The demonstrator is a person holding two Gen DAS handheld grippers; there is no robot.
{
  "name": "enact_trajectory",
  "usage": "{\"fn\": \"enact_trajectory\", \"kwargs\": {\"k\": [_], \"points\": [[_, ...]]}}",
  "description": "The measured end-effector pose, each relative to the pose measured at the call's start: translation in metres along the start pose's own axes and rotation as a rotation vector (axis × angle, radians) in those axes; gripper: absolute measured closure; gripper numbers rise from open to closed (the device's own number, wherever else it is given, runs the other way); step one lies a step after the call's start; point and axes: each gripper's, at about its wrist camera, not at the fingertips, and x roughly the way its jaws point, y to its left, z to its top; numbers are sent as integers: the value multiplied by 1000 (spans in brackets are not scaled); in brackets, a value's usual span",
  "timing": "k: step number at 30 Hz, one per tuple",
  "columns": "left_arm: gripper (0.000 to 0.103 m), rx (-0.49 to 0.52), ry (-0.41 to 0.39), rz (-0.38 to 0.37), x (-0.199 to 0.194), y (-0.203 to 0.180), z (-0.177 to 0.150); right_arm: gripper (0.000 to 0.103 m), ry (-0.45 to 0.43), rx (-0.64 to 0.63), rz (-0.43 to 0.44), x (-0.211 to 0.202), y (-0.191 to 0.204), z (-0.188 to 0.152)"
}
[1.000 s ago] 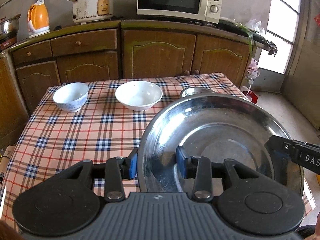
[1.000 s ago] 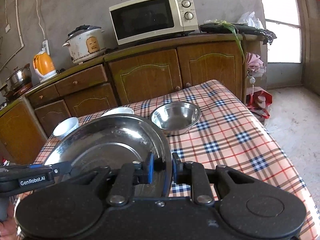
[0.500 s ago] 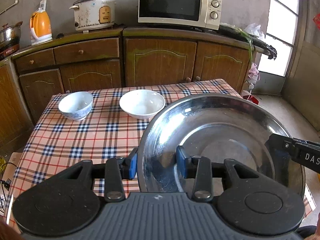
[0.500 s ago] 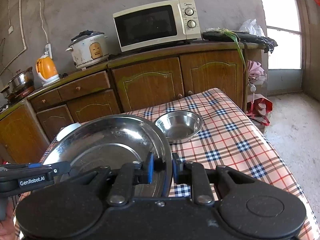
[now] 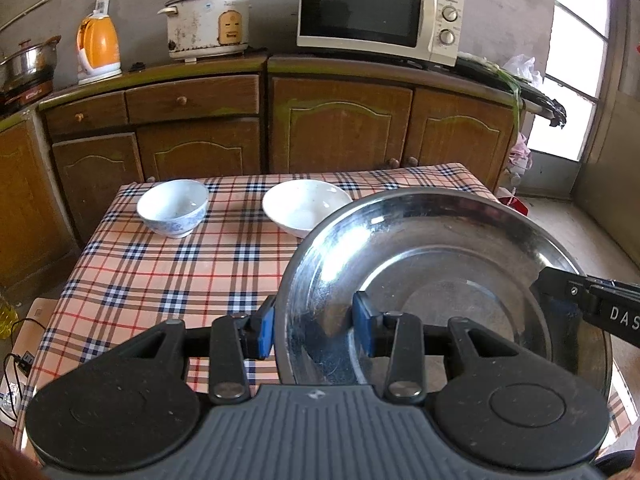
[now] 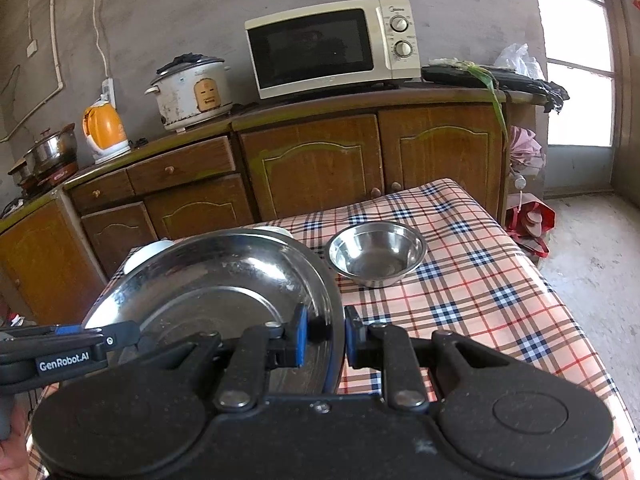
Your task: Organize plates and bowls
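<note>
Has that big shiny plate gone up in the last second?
Yes. In the right wrist view the steel plate, held by both tools, covered the small steel bowl's near rim; now the bowl sits clear and lower, so the plate has risen.

One steel plate (image 5: 440, 248), two white bowls (image 5: 173, 207) (image 5: 306, 206), one steel bowl (image 6: 376, 252).

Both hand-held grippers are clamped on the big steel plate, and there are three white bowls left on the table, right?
Not quite. Both hand-held grippers, left and right, do clamp the steel plate, but the left wrist view shows only two white bowls; the third is a steel bowl.
</note>
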Motion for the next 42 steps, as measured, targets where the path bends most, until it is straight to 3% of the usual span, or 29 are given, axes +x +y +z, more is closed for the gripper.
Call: {"fn": "enact_trajectory", "kwargs": {"k": [42], "points": [[62, -63, -5, 122, -7, 70, -5, 78, 38, -95, 88, 32, 88, -9]]}}
